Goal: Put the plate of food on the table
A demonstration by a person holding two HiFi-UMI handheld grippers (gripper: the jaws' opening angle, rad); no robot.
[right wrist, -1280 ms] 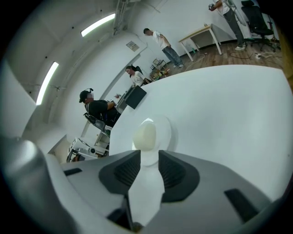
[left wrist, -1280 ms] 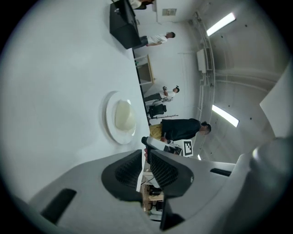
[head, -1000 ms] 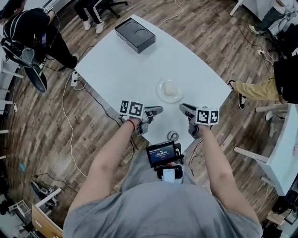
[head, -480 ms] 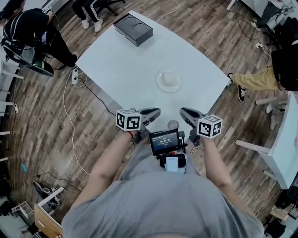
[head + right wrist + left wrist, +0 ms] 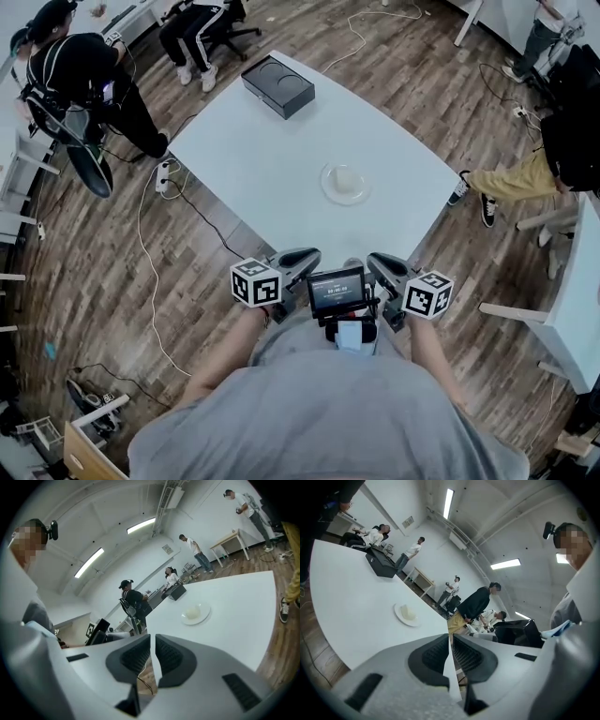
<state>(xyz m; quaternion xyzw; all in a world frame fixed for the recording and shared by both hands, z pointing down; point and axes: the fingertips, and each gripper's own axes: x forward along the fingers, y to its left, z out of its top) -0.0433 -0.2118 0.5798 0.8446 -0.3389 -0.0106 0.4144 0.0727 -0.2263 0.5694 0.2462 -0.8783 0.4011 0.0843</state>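
- Plate of food (image 5: 345, 183) sat flat on the white bench (image 5: 272, 159) in the head view, toward its near right part and well apart from the black box (image 5: 278, 86) at the far corner. Judged from that, the placing looked done. The left tool (image 5: 305, 255) and right tool (image 5: 375, 260) were held close to the person's body, just off the bench edge, on either side of a small screen (image 5: 335, 290). Neither touched the plate.
- Left gripper view: the left tool (image 5: 451, 641) had its jaws pressed almost together with nothing between them. The plate (image 5: 407, 614) rested ahead on the bench (image 5: 347, 602).
- Right gripper view: the right tool (image 5: 153, 644) was likewise closed and empty, since the plate (image 5: 196, 613) lay fully supported on the bench (image 5: 234, 606).
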